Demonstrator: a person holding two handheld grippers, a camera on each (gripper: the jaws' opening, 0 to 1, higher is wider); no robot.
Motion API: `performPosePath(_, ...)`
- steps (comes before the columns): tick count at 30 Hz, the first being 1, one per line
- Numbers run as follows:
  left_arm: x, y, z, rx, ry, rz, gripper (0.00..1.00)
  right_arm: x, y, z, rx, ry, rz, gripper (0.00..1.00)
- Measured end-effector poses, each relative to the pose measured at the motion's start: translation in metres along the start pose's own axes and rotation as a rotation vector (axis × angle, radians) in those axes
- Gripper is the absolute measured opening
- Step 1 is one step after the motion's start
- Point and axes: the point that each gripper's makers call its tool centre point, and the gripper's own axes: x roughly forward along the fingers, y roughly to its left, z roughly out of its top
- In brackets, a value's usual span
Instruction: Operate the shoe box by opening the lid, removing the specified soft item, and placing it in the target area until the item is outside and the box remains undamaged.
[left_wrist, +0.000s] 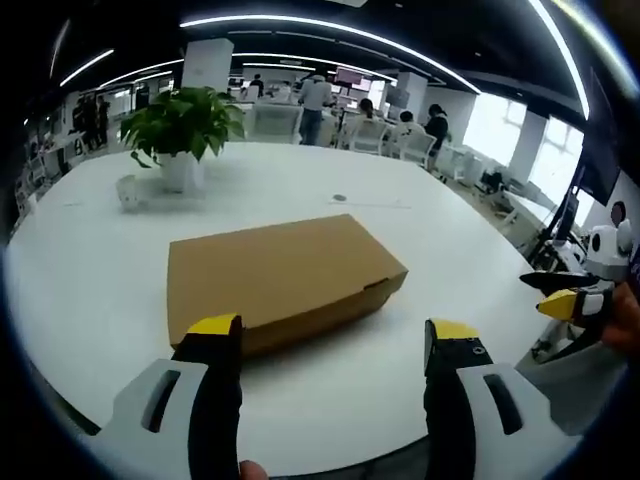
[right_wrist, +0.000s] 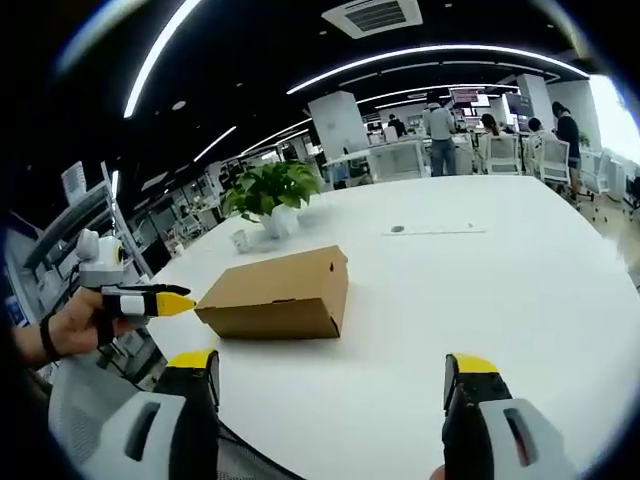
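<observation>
Two grippers, both with jaws apart and holding nothing. Left gripper hovers just short of the closed shoe box lying flat on the white table, potted plant behind. Right gripper is well back from the box. Lid seam probably runs along the front edge, hard to tell. Lift the lid gently there, bracing the base so the cardboard doesn't crease.
</observation>
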Motion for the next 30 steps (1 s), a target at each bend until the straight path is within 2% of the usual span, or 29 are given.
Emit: performPosePath(30,0.0000,0.0023,0.0009,-0.025,-0.006,-0.003,0.72,0.0005,0.0026,0.0006,0.007,-0.003,0.006,0.91)
